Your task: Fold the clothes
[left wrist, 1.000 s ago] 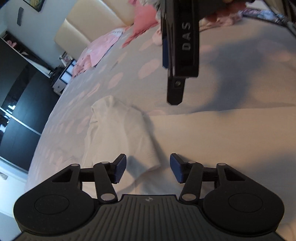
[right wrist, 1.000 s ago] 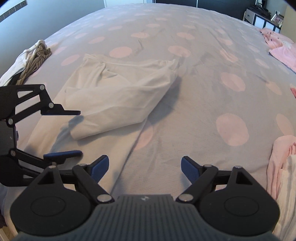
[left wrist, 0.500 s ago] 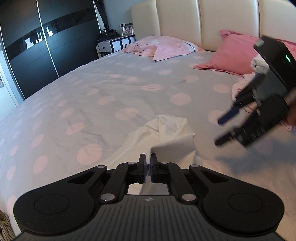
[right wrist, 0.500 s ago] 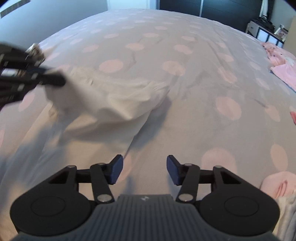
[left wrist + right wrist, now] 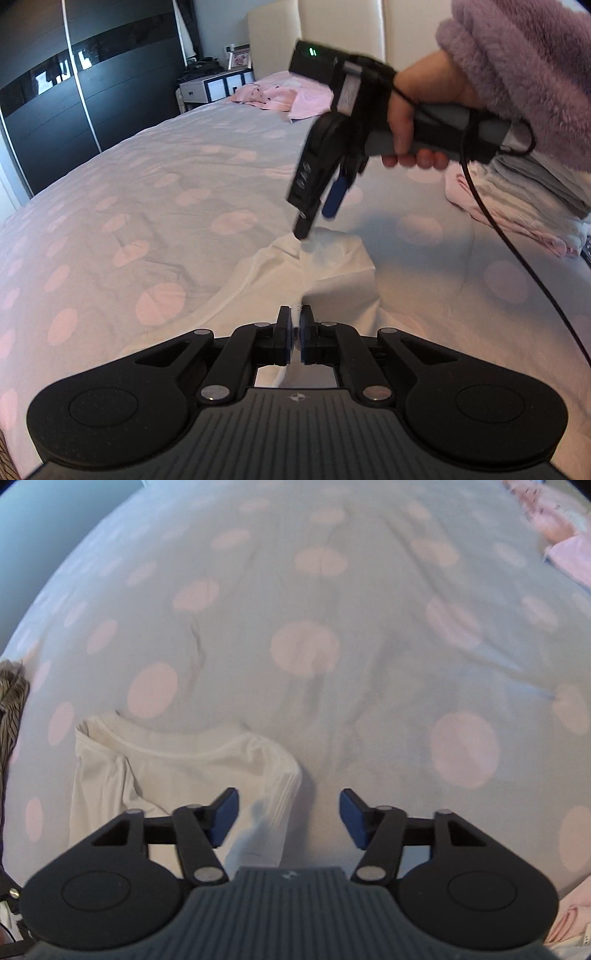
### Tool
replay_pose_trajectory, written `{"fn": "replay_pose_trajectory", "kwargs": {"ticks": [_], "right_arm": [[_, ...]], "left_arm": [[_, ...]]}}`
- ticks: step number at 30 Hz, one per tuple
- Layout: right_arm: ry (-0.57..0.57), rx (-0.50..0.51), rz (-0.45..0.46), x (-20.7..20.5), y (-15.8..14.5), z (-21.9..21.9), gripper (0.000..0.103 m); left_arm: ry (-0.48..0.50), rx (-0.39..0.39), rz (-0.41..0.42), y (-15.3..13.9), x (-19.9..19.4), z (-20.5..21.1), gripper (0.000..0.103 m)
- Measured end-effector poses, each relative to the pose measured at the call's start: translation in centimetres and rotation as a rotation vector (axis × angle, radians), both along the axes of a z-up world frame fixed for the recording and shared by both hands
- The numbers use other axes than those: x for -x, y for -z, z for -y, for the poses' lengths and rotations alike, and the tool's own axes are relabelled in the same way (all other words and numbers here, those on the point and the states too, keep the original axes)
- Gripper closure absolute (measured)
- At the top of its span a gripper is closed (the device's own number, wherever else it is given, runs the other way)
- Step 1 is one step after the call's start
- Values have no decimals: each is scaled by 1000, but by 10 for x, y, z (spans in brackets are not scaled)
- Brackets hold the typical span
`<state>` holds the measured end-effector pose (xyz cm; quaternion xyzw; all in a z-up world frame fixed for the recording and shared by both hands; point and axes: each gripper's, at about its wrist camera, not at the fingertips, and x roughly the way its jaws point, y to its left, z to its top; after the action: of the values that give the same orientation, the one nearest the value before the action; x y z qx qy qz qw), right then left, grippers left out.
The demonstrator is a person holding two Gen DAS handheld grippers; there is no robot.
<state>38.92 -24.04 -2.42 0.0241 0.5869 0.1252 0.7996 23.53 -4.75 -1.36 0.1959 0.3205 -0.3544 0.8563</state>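
the left gripper (image 5: 295, 334) pinches the white shirt (image 5: 332, 266) low in the frame, likely anchoring it. the right gripper (image 5: 288, 818), jaws wide and holding nothing, hovers over the shirt's edge for a second hold.

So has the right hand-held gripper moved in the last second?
Yes. In the left wrist view the right hand-held gripper has come down from the pink pillow side to the white garment on the bedspread, jaws open.

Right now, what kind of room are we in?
Most likely a bedroom: a big bed with a spotted cover, a padded headboard, and a dark sliding wardrobe.
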Motion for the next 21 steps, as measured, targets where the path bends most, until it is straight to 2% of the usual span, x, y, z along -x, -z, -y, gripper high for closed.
{"fn": "replay_pose_trajectory", "kwargs": {"ticks": [1, 2, 3, 6, 9, 12, 14, 16, 18, 20, 21], "right_arm": [[-4, -8, -16, -3, 5, -1, 83], [-3, -9, -25, -5, 10, -1, 94], [7, -6, -20, -8, 12, 0, 97], [49, -40, 5, -18, 20, 3, 98], [47, -86, 12, -24, 28, -3, 98], [51, -85, 41, -27, 33, -11, 95], [68, -69, 75, -29, 32, -12, 89], [100, -37, 113, -30, 28, -8, 79], [115, -38, 138, -27, 21, -1, 79], [121, -46, 154, -22, 14, 5, 75], [121, -43, 160, -18, 10, 7, 70]], "left_arm": [[-14, 8, -8, 0, -4, -4, 101], [-38, 11, -14, 1, -10, -9, 102], [-65, 13, -18, 1, -15, -15, 102], [-194, 32, -81, 9, -42, -43, 102], [-274, 37, -179, 24, -59, -64, 102], [-289, 10, -191, 38, -61, -65, 102], [-302, 30, -202, 41, -64, -66, 102], [-312, 52, -207, 38, -65, -68, 101], [-324, 74, -198, 34, -65, -72, 97], [-339, 90, -210, 32, -66, -77, 95], [-345, 96, -219, 32, -68, -82, 89]]}}
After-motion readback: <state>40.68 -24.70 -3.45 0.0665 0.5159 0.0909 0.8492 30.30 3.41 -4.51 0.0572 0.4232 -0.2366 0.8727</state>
